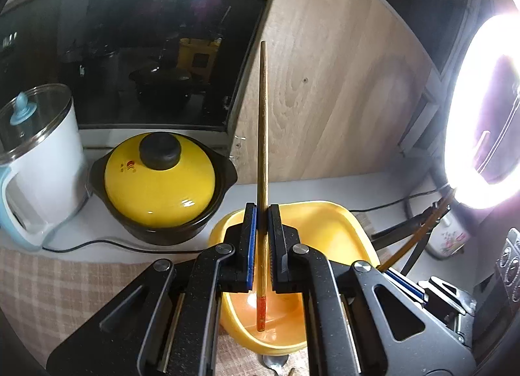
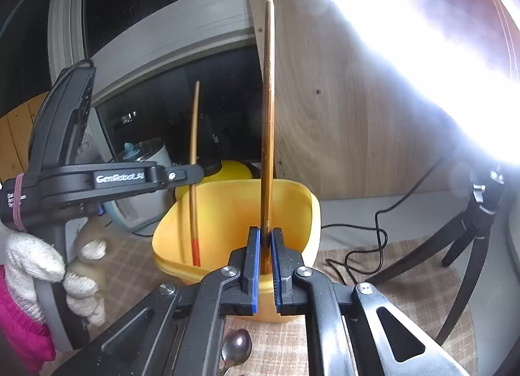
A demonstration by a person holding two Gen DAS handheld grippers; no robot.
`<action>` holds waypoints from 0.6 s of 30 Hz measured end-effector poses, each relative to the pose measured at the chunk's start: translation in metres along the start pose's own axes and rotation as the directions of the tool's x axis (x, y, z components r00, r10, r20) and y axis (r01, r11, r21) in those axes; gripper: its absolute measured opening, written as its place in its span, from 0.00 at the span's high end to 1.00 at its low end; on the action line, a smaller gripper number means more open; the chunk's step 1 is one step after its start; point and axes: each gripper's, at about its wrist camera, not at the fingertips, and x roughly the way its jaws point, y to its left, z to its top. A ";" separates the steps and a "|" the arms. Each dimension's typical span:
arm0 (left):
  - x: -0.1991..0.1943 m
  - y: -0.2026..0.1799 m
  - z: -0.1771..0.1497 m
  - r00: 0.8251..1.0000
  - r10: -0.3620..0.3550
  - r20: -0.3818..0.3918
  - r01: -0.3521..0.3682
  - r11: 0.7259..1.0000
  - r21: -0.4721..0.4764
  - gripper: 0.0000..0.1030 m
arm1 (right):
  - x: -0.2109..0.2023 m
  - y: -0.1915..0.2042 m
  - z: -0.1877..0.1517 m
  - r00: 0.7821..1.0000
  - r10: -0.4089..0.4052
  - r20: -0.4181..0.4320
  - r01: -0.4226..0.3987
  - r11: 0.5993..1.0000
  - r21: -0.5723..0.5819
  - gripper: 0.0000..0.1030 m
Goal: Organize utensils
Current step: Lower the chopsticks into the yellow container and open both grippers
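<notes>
A wooden panel is seen upright behind the tabletop, beside a dark window. A white kettle and a black pot with a yellow lid are set at the left. A yellow container is placed on a checked cloth. The left gripper is held by a gloved hand, its jaws clamped on a chopstick whose red end is lowered inside the container. The right gripper is likewise clamped on a second chopstick, held upright over the container. A metal spoon is seen lying on the cloth just beside the container.
</notes>
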 end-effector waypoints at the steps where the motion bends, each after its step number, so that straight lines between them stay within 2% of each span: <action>1: 0.001 -0.001 0.000 1.000 0.002 -0.003 -0.002 1.000 0.003 0.96 | -0.001 0.000 0.000 1.000 0.003 0.000 -0.003 1.000 0.000 0.95; 2: 0.002 -0.002 -0.001 1.000 0.004 -0.003 -0.004 1.000 0.003 0.96 | -0.003 0.000 0.000 1.000 0.002 0.002 -0.002 1.000 -0.005 0.95; 3: 0.002 -0.002 -0.001 1.000 0.008 -0.004 -0.008 1.000 0.002 0.96 | -0.004 0.000 -0.001 1.000 -0.001 0.004 0.001 1.000 -0.011 0.89; 4: 0.002 -0.002 -0.001 1.000 0.012 -0.006 -0.012 1.000 0.000 0.96 | -0.006 0.001 0.000 1.000 -0.001 0.006 0.001 1.000 -0.016 0.80; 6: 0.001 -0.002 -0.001 1.000 0.011 -0.008 -0.011 1.000 -0.005 0.90 | -0.009 0.001 0.000 1.000 0.002 0.009 -0.002 1.000 -0.023 0.74; 7: -0.001 -0.001 -0.001 1.000 0.009 -0.008 -0.009 1.000 -0.006 0.76 | -0.011 0.001 0.001 1.000 0.001 0.008 -0.001 1.000 -0.026 0.70; 8: -0.004 -0.001 -0.001 1.000 0.008 0.000 -0.008 1.000 -0.005 0.67 | -0.013 0.001 0.001 1.000 -0.001 0.006 0.001 1.000 -0.027 0.68; 10: -0.011 -0.001 -0.001 1.000 0.011 0.016 -0.011 1.000 -0.001 0.66 | -0.018 -0.001 0.000 1.000 -0.003 0.011 0.003 1.000 -0.021 0.54; 14: -0.027 0.000 -0.002 0.999 0.018 0.029 -0.019 1.000 0.016 0.66 | -0.034 -0.004 -0.002 1.000 -0.003 0.028 0.004 1.000 -0.010 0.47; 18: -0.046 0.000 -0.006 0.999 0.027 0.043 -0.028 0.999 0.026 0.66 | -0.055 -0.006 -0.007 0.999 -0.007 0.054 0.007 1.000 -0.006 0.35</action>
